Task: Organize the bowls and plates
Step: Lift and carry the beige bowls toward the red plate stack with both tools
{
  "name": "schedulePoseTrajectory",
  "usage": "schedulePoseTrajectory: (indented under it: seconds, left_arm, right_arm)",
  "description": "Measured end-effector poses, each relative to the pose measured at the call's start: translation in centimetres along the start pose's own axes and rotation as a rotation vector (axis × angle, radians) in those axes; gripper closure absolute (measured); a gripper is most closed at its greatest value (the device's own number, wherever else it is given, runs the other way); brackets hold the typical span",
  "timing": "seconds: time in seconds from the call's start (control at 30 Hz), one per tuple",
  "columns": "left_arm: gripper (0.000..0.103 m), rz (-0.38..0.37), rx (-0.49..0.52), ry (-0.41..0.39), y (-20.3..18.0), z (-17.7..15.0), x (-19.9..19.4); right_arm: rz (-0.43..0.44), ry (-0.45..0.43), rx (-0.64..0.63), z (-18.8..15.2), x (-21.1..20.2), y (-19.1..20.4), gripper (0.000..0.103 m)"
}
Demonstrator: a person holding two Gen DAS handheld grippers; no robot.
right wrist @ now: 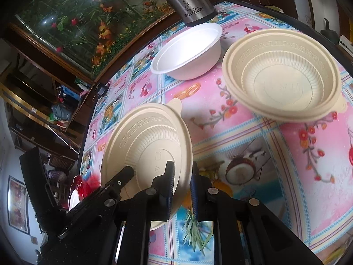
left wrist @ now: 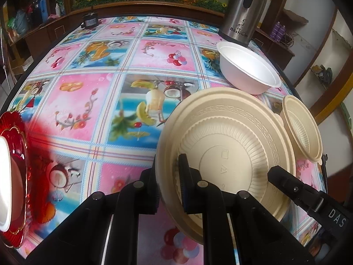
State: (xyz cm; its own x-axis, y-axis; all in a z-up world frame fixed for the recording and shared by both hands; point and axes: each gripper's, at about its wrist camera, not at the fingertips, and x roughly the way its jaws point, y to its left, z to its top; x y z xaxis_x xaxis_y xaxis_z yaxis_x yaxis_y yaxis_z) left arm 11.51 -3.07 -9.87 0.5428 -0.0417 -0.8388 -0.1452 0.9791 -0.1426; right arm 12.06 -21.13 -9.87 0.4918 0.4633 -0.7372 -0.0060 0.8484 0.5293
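A cream ribbed plastic bowl [left wrist: 231,154] [right wrist: 145,145] is held tilted over the tablecloth between both grippers. My left gripper [left wrist: 168,167] is shut on its left rim, one finger inside the bowl and one outside. My right gripper [right wrist: 182,167] is shut on the opposite rim. One finger of the right gripper [left wrist: 280,176] shows in the left wrist view, and one left finger [right wrist: 123,175] shows in the right wrist view. A second cream bowl [right wrist: 282,72] [left wrist: 302,128] rests on the table to the right. Behind it sits a white foam bowl [left wrist: 249,68] [right wrist: 187,50].
A red scalloped plate [left wrist: 19,154] [right wrist: 77,183] carrying a white dish [left wrist: 4,187] lies at the left. A steel flask [left wrist: 242,11] [right wrist: 189,0] stands at the back behind the white bowl, and a small dark jar [left wrist: 90,19] at the far left corner. The table edge [left wrist: 308,101] curves close on the right.
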Motion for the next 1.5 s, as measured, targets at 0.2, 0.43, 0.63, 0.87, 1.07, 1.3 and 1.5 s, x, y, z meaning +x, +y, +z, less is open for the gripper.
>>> schedulePoseTrajectory:
  seconds: [0.2,0.43,0.63,0.87,1.07,1.3,1.5]
  left_arm:
    - [0.091,0.0,-0.013,-0.014,0.7,-1.1,-0.9]
    - [0.091,-0.002,-0.028,-0.028,1.7,-1.9,-1.9]
    - [0.091,-0.006,-0.034,-0.035,2.2,-2.5,-2.5]
    - [0.09,-0.008,-0.03,-0.049,2.3,-3.1,-3.1]
    - [0.09,0.001,-0.03,-0.067,2.7,-3.9,-3.3]
    - [0.089,0.027,-0.067,-0.114,4.5,-4.3,-3.6]
    - [0.09,0.08,-0.085,-0.192,5.6,-3.9,-5.6]
  right_arm:
    - [-0.006,-0.007,-0.024,-1.0,-0.5,0.9,0.089]
    - [-0.001,-0.007,-0.047,-2.0,-0.8,1.8,0.089]
    - [0.001,-0.011,-0.06,-2.5,-1.1,2.4,0.089]
    - [0.002,-0.019,-0.067,-3.1,-1.5,2.6,0.089]
    - [0.004,-0.026,-0.079,-3.7,-1.3,2.8,0.089]
    - [0.011,-0.048,-0.158,-4.5,-0.5,4.5,0.091]
    - [0.069,-0.07,-0.225,-4.3,-0.2,6.3,0.091]
